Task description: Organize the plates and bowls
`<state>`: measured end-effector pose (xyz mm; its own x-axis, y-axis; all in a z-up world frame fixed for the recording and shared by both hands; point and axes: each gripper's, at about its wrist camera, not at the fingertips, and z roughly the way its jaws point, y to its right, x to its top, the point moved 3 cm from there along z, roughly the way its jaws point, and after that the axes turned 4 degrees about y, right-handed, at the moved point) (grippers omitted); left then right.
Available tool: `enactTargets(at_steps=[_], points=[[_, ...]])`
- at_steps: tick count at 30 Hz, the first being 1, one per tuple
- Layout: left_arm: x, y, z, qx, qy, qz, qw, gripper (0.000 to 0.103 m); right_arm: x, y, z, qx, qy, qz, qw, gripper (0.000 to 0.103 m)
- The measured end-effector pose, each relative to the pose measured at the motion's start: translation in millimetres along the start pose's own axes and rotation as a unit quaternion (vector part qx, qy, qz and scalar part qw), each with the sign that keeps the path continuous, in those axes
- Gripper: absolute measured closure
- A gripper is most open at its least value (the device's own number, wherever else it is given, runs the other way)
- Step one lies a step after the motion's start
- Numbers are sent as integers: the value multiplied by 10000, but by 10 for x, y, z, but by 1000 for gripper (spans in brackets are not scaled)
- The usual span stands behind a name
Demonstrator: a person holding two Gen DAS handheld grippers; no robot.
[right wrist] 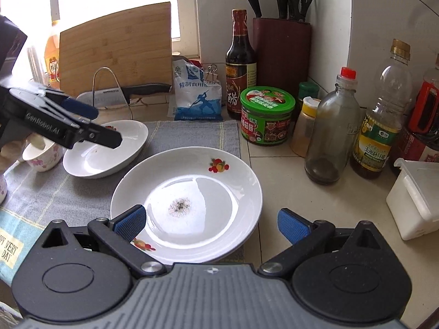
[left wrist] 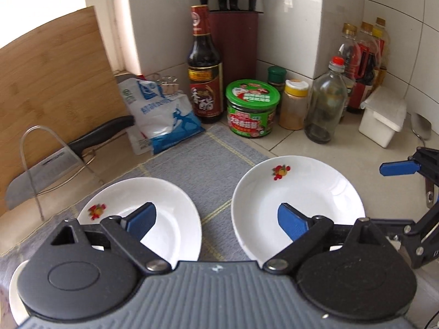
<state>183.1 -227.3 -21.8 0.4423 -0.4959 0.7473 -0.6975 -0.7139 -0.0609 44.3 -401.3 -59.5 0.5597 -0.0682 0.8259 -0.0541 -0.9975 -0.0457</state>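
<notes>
Two white plates on a grey mat [right wrist: 189, 137], countertop cluttered behind.

Left gripper [left wrist: 216, 220]: jaws spread wide, nothing between the pads; it hangs above the gap between the plates.

Left plate [left wrist: 164, 205] lower left of the left-wrist frame, fruit motif near its rim. Right plate [right wrist: 192, 203] centre of the right-wrist frame, dark specks at its middle, partly off the mat.

Right gripper [right wrist: 212, 226]: jaws spread, straddling the near rim of the right plate; contact cannot be judged.

Small floral bowl [right wrist: 42, 153] at left edge.
</notes>
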Motion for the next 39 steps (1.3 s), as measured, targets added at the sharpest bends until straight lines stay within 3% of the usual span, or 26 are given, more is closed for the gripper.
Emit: enactTargets(at_steps=[6,8,16,27,36,39], points=[[-439,-156,-220,983,39,-122,9951,8,128,-224,137,159,-48,8,9999,0],[-600,-231,-228,1122,-58,-220,9934,8,156,-336,203,116,-91,-79,9999,0],[-1075,-534,-126,1039,-244,-686,9919,8,312,-771,371,27,-292,-388,9988,0],[-1175,-695,145,784,-150,-873,9930,8,458,-1107,573,-87,-582,-731,9956,0],[-1111,-642,325,731,-121,-970,9925,7,630,-1095,900,368,-694,-1136,9904,0],[-1088,-630,369,737,-122,-956,9926,3,680,-1072,1056,592,-770,-1245,9875,0]])
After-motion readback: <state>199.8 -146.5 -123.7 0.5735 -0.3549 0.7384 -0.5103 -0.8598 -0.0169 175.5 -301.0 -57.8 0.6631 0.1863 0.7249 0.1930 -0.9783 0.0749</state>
